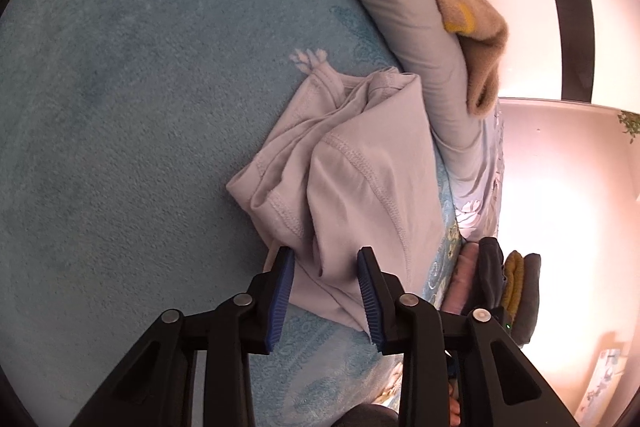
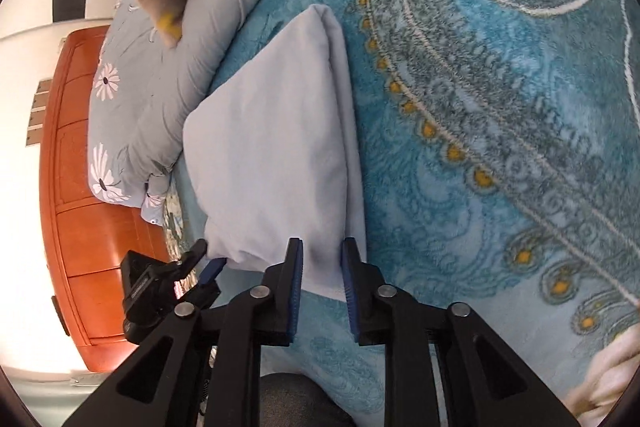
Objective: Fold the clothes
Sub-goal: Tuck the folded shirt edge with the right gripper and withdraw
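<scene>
Left wrist view: the lilac garment (image 1: 344, 163) lies crumpled, stitched hems exposed, on the plush blue blanket (image 1: 120, 107); a stack of folded clothes (image 1: 504, 283) shows at 4 o'clock. Right wrist view: the same garment forms a smooth folded wedge; orange wooden drawers (image 2: 80, 187) at 9 o'clock. The left hand-held gripper (image 1: 326, 263) and right hand-held gripper (image 2: 322, 251) both straddle the garment's near edge, released.
</scene>
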Tool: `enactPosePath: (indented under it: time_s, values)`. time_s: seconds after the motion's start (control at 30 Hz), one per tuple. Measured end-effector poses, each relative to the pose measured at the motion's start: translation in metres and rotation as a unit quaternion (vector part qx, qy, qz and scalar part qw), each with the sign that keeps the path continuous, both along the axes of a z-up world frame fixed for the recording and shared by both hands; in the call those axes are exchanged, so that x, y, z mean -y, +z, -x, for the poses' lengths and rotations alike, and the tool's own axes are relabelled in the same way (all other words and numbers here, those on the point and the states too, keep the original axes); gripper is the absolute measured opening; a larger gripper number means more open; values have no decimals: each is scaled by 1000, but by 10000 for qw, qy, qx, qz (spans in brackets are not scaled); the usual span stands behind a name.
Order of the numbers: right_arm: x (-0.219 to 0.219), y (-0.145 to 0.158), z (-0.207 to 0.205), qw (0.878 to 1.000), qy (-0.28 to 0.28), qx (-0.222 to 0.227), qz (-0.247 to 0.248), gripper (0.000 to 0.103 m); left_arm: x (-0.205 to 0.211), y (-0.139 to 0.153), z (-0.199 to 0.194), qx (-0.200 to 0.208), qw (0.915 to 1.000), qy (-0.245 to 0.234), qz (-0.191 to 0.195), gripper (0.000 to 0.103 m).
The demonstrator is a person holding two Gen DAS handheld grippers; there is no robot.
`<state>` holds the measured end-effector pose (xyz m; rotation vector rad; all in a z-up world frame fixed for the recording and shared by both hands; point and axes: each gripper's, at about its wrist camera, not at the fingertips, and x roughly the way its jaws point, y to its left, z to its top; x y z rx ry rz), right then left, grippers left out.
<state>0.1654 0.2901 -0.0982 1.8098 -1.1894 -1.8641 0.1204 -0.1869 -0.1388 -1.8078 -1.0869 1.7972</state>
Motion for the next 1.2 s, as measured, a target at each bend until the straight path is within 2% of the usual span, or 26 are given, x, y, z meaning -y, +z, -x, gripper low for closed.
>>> enactPosePath:
  time_s: [0.03, 0.1, 0.17, 0.3, 0.37, 0.43, 0.47, 0.53, 0.63, 0.7, 0.77, 0.8, 0.87, 0.93, 0.97, 1.03, 1.07, 1.13, 1.17, 1.2]
  values:
    - [0, 1, -1, 10000, -11, -1, 27, 7, 0, -2, 0, 36, 10000, 52, -34, 28]
    - [2, 4, -1, 10000, 23, -23, 15, 4, 1, -4, 0, 70, 9997, 179, -117, 13]
    - [4, 12, 0, 9997, 176, -103, -111, 3, 2, -1, 1, 33, 9996, 245, -119, 6]
    - [6, 36, 2, 9988, 239, -424, -36, 2, 5, 21, 5, -229, 9991, 297, -196, 5]
    - [6, 54, -2, 9971, 319, -688, -5, 2, 9, 42, 4, -554, 9976, 283, -301, 5]
    - [7, 60, -7, 9957, 450, -803, -56, 2, 12, 51, 2, -724, 9970, 185, -188, 5]
    - [9, 56, -10, 9957, 529, -749, -131, 2, 13, 52, 0, -747, 9971, 130, -94, 5]
    - [4, 37, -11, 9962, 606, -481, -399, 2, 12, 30, -3, -491, 9986, 31, 214, 5]
    - [-1, 11, -16, 9984, 355, -135, -422, 2, 16, -6, -11, -54, 9989, 66, 458, 5]
    - [-4, 11, -17, 9980, 367, -179, -479, 2, 23, -11, -14, -23, 9993, 209, 325, 5]
    - [-3, 15, -15, 9971, 475, -205, -560, 2, 26, -9, -13, -96, 9969, 136, 774, 5]
    - [-2, 17, -13, 9966, 519, -204, -601, 2, 28, -10, -11, -100, 9944, 47, 1051, 0]
    - [1, 14, -8, 9969, 520, -165, -562, 2, 35, -12, -10, -43, 9965, 123, 831, 0]
    - [4, 10, -7, 9967, 547, -168, -576, 2, 38, -8, -9, -121, 9962, 112, 858, 0]
    - [3, 10, -8, 9968, 563, -144, -557, 3, 39, -4, -8, -190, 9959, 94, 879, 0]
    - [5, 9, -9, 9959, 595, -133, -670, 5, 39, 7, -3, -398, 9970, 63, 661, 0]
    - [4, 12, -8, 9953, 628, -174, -720, 5, 38, 11, 1, -458, 9966, 287, 619, 5]
    - [-5, 20, -9, 9946, 570, -373, -778, 5, 34, 17, 13, -590, 9963, 153, 605, 9]
    - [-9, 23, -9, 9944, 529, -481, -784, 6, 32, 19, 19, -654, 9960, 88, 601, 19]
    - [-13, 25, -6, 9944, 457, -566, -770, 15, 29, 21, 27, -692, 9954, 45, 666, 38]
